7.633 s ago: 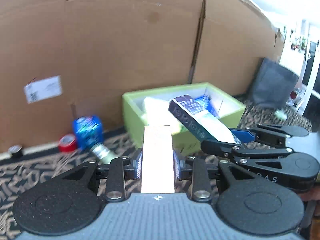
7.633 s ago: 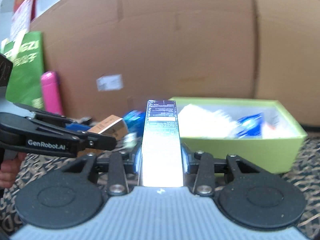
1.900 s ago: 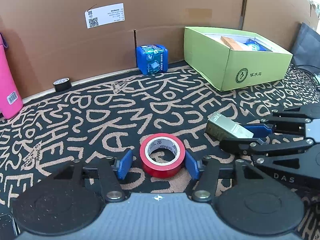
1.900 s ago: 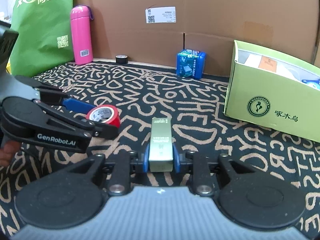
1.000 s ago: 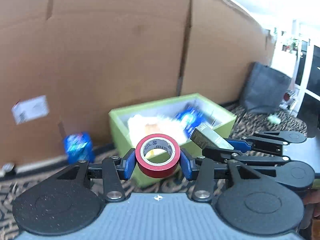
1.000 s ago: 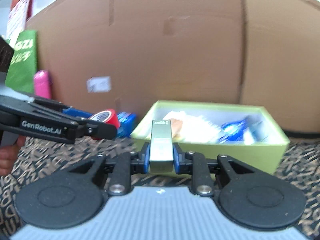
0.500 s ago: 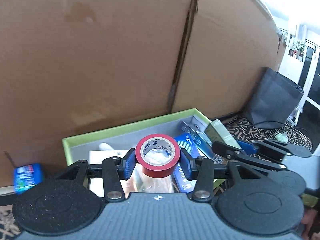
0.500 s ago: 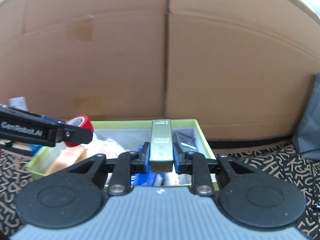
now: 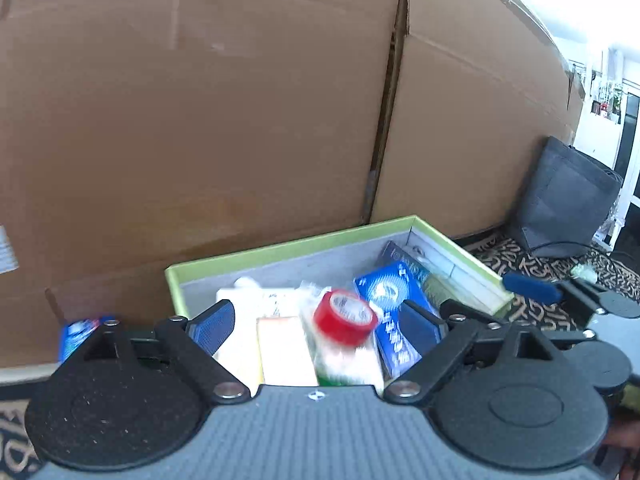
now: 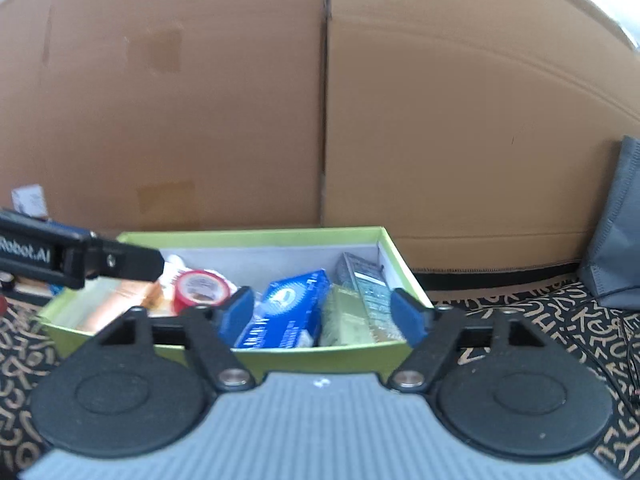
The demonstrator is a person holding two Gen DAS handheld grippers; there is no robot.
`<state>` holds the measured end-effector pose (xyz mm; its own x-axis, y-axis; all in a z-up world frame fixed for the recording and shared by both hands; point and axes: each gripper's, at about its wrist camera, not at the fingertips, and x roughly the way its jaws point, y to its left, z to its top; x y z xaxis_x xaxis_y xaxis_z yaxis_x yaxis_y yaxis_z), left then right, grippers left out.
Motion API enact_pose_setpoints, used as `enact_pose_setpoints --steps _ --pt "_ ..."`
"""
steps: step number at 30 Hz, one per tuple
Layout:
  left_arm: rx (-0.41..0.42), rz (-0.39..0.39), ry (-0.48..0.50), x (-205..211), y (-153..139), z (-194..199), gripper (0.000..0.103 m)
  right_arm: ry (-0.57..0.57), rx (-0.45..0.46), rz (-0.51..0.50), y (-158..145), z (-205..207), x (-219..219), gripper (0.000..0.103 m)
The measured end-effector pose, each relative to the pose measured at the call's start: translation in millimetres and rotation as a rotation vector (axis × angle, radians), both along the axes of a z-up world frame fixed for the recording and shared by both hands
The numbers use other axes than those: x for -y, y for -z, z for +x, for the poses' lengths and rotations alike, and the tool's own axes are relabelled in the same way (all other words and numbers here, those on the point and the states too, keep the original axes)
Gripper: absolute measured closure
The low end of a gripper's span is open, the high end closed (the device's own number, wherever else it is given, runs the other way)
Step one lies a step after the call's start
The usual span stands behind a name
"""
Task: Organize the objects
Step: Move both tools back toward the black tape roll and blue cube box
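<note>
Left gripper point(image 9: 316, 332) and right gripper point(image 10: 322, 314): fingers spread, empty. Red tape roll point(image 9: 345, 317) lies tilted atop contents in the lime-green cardboard box point(image 9: 288, 242). Risk: it may roll; withdrawing fingers could snag the rim.

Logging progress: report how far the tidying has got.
Done: red tape roll and olive carton lie in the green box. In hand: nothing; left hand-held gripper and right hand-held gripper are open. Left: a blue packet outside the box.
</note>
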<state>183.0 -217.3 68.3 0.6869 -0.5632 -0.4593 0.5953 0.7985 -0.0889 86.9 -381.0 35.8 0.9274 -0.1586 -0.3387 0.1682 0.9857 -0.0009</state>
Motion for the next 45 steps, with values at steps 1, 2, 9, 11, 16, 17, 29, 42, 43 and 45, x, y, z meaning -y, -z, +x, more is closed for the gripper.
enact_pose_setpoints --steps 1,2,9,11,16,17,29,42,43,45 --pt "-0.004 0.003 -0.006 -5.5 -1.2 -6.2 0.011 -0.007 0.016 0.006 -1.4 -8.0 -4.1 0.016" --pt "-0.012 0.005 -0.016 -12.3 -2.2 -12.6 0.011 -0.019 0.028 0.012 -2.9 -16.0 -9.2 0.013" --pt "-0.049 0.001 -0.139 -75.0 6.8 -52.9 0.01 -0.112 0.033 0.002 -10.7 -41.7 -56.2 0.001" --pt "-0.051 0.026 -0.191 -91.8 11.8 -61.6 0.01 -0.149 0.022 -0.004 -7.1 -46.4 -71.4 0.001" --pt "-0.06 0.052 -0.29 -129.9 27.2 -68.8 0.01 -0.259 -0.04 -0.02 6.0 -42.1 -114.2 0.001" --pt "-0.067 0.053 -0.309 -137.9 30.2 -68.1 0.01 -0.28 -0.057 -0.028 8.6 -44.8 -125.4 0.001" --pt "-0.1 0.125 -0.501 -213.7 55.7 -52.8 0.01 -0.41 -0.099 -0.038 16.4 -30.8 -205.0 0.001" --pt "-0.17 0.142 -0.535 -253.4 75.2 -14.2 0.01 -0.467 -0.144 -0.044 26.3 -6.6 -249.0 0.001" --pt "-0.175 0.14 -0.538 -256.7 76.1 -8.6 0.01 -0.47 -0.148 -0.042 27.7 -4.7 -251.0 0.001" --pt "-0.182 0.136 -0.548 -263.6 77.0 4.4 0.01 -0.471 -0.157 -0.035 30.8 -1.5 -254.4 0.001"
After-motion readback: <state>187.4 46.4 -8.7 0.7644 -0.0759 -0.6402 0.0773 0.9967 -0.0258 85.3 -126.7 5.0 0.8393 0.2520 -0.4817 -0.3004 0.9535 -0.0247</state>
